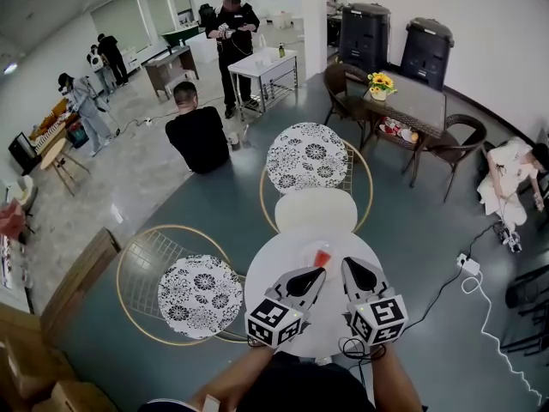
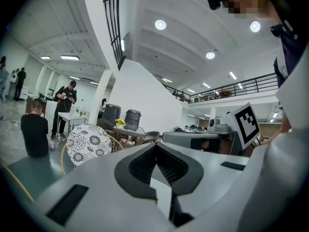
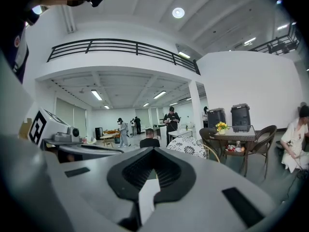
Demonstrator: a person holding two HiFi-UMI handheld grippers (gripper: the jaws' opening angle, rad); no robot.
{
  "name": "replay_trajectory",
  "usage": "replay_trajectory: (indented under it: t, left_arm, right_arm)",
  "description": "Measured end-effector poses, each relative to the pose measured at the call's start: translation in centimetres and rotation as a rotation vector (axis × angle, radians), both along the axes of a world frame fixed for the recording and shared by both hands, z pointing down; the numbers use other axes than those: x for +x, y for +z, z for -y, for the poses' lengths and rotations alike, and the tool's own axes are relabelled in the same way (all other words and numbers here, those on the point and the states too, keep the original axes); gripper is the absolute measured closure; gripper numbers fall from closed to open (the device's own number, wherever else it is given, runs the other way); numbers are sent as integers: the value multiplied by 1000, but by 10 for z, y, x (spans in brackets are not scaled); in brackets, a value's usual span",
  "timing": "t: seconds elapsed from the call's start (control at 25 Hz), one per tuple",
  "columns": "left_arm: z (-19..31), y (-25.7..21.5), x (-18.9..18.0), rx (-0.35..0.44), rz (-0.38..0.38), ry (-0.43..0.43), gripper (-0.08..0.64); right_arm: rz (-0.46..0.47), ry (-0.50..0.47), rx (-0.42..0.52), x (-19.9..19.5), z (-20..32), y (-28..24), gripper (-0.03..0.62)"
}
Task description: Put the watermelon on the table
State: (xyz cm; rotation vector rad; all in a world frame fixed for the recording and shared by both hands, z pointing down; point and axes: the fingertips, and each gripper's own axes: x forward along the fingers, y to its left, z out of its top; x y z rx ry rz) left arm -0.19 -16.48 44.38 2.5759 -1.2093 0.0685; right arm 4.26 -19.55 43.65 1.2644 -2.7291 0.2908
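A small red watermelon slice [image 1: 322, 255] lies on the round white table [image 1: 283, 264] in the head view, just past the tip of my left gripper [image 1: 316, 275]. That gripper is shut with nothing in it; in the left gripper view its dark pads [image 2: 155, 148] meet at the tip and the slice is hidden. To its right, my right gripper [image 1: 352, 266] hovers over the same table. It is shut and empty too, its jaws closed at the tip [image 3: 153, 152] in the right gripper view. Both grippers point forward, nearly level.
A white seat [image 1: 316, 209] stands right behind the table, then a wire chair with a floral cushion [image 1: 307, 155]. Another floral chair [image 1: 199, 294] sits to the left. A person [image 1: 197, 131] sits on the floor beyond. A power strip [image 1: 470, 266] and cable lie at right.
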Motion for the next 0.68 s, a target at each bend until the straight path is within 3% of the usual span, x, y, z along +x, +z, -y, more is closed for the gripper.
replay_trajectory:
  t: [0.68]
  left_arm:
    - [-10,4,0,-13,-15,17,555]
  right_arm:
    - [9,-1,7,-3,-5,-2,591]
